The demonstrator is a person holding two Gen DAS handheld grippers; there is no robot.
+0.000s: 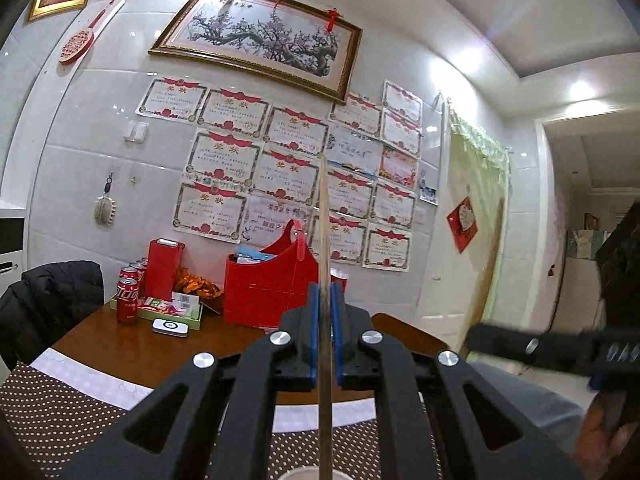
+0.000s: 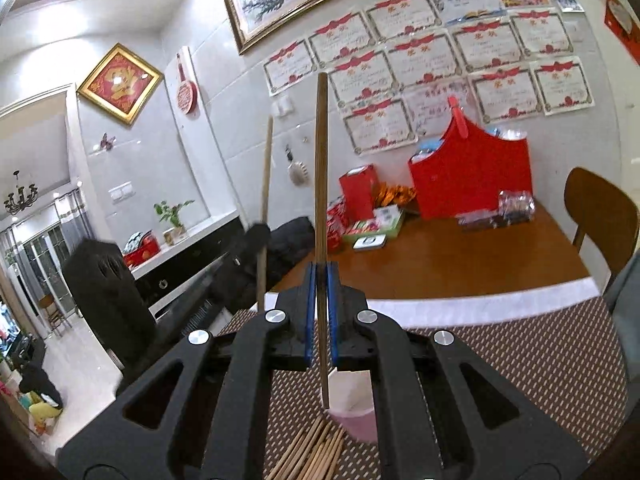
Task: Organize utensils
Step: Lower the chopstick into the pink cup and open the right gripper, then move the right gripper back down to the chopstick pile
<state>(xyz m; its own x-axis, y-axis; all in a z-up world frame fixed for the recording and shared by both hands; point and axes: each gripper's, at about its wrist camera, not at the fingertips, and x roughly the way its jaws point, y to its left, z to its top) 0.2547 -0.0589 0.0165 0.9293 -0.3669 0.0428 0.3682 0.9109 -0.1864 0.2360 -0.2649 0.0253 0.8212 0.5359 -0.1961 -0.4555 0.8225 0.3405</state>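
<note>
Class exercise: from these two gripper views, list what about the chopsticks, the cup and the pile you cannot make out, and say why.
- Left wrist view: cup cut off by the bottom edge; left gripper hides the table below.
- Right wrist view: loose chopsticks partly behind the right gripper, so uncountable.
- Right wrist view: cup inside partly hidden.

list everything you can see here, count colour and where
held chopsticks: two, brown wood, upright, one in each gripper
loose chopsticks: a pile, count unclear, pale wood, on the dotted mat beside the cup
cup: one, pink, on the mat below the right gripper
dotted mat: one, brown with white dots, near end of the table
table: one, brown wood
red basket: one, at the wall end of the table
cola cans: several, red, left of a tall red box
framed painting: one, gold frame, on the wall
certificates: many, white and red, below the painting
left gripper: black, blue pads, shut on a chopstick
right gripper: the same, shut on a chopstick
</note>
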